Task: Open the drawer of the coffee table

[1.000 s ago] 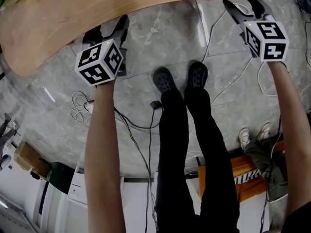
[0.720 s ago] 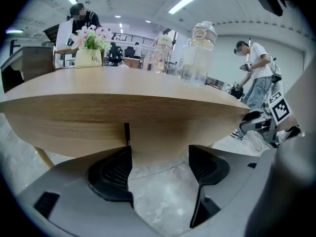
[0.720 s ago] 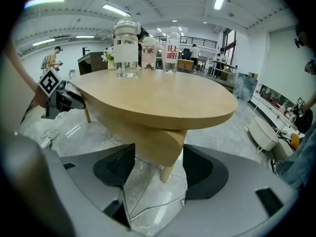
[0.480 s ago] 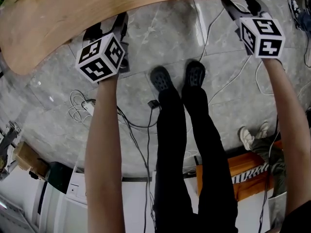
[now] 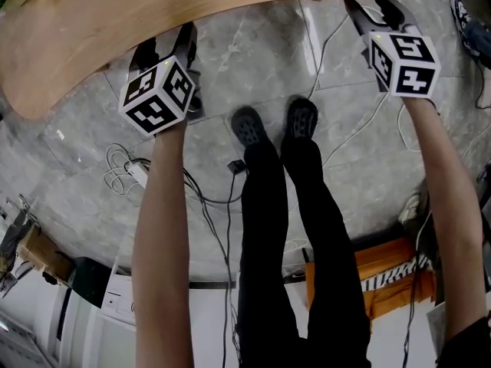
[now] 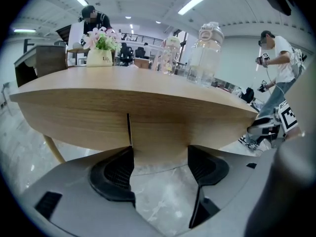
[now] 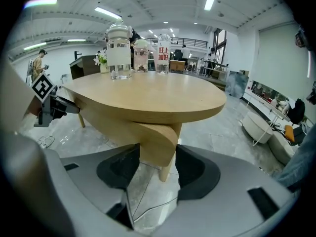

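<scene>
From my head view the bench [image 5: 115,21] top hides the drawer front altogether, and both claw tips are half lost at its edge; only the claw views show it, a curved wooden drawer front [image 6: 163,132] under the top, right of a dark seam. My left claw [image 6: 160,154] is released, jaws apart just short of that wood, contact hard to make out; my right claw [image 7: 158,157] is released too, jaws just now closing in with the front's curved end between them; its view alone shows the glass jars [image 7: 119,51] clearly.
</scene>
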`<state>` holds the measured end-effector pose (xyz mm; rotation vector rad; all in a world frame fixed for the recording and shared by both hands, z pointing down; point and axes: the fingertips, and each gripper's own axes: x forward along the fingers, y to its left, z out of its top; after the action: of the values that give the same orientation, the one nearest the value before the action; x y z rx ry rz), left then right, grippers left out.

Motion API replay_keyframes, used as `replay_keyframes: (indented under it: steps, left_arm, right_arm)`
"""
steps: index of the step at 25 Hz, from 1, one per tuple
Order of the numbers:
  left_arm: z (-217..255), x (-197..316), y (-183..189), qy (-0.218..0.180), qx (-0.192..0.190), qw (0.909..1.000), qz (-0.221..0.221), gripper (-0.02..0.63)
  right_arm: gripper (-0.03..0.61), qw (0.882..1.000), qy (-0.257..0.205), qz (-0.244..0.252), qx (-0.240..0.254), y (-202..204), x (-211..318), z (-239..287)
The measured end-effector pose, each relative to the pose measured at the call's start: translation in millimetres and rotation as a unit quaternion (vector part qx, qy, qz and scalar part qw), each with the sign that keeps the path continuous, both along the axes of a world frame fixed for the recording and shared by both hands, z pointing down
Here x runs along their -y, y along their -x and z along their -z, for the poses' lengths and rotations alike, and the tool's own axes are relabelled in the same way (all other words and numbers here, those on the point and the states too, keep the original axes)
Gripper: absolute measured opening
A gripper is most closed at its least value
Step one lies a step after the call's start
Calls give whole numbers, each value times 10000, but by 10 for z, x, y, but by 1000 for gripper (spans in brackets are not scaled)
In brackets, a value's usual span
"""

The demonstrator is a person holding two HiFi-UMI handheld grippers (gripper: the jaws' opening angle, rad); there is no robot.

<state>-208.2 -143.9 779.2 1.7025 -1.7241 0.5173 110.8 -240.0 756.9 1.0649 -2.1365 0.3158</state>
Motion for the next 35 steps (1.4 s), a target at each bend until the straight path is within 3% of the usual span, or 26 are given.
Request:
replay_keyframes:
  steps: [20,35]
  left_arm:
    - [-57,-995,-286,390,-74,9991,113,348]
    - [-82,-1431,-413,670,-124,9976,111,347]
  right_arm:
    - [218,9976,672,-86,-146,-313,-976,-72]
    - [212,9954,913,-122,-256,-456,-1402,-99]
